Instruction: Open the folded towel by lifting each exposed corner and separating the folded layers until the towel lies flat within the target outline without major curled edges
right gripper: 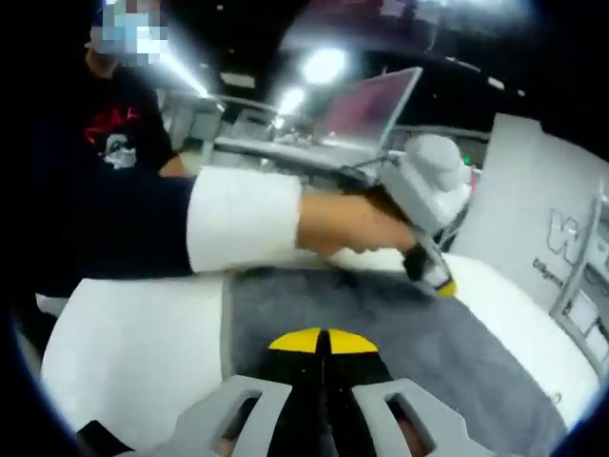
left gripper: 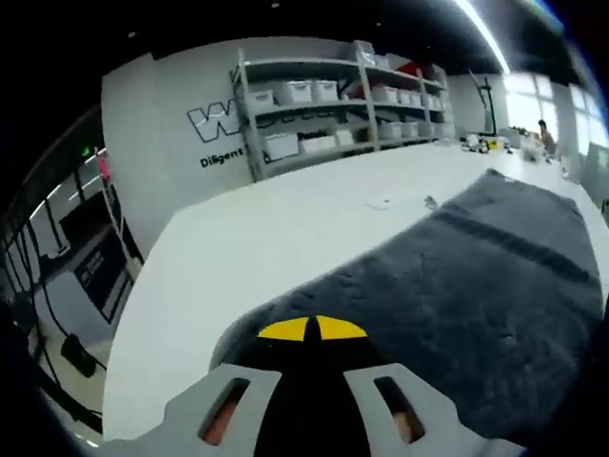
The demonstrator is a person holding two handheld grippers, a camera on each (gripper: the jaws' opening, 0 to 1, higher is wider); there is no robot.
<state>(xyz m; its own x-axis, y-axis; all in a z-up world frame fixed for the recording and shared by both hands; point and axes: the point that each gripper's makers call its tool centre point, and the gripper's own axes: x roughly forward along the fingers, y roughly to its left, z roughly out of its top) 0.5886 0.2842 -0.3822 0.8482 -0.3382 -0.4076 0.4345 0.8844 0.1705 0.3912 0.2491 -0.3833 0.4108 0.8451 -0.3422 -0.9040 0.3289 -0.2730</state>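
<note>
A dark grey towel (left gripper: 457, 286) is seen spread across the white tabletop (left gripper: 285, 228) in the left gripper view, its near edge reaching up to the left gripper (left gripper: 312, 328), whose yellow-tipped jaws are pressed together low over the cloth; whether any fabric is pinched between them cannot be told. Shelving (left gripper: 333, 105) stacked with pale bins is seen against the far wall. In the right gripper view the right gripper (right gripper: 325, 340) is likewise held with its yellow tips pressed together above the towel (right gripper: 400, 324), with one towel edge lying straight along the tabletop (right gripper: 133, 352) to its left. Across that view a person's hand (right gripper: 347, 227), below a white cuff (right gripper: 245, 221) and a dark sleeve, is extended from the left, wrapped around the other gripper (right gripper: 430, 271), which is angled down toward the towel's far edge.
</note>
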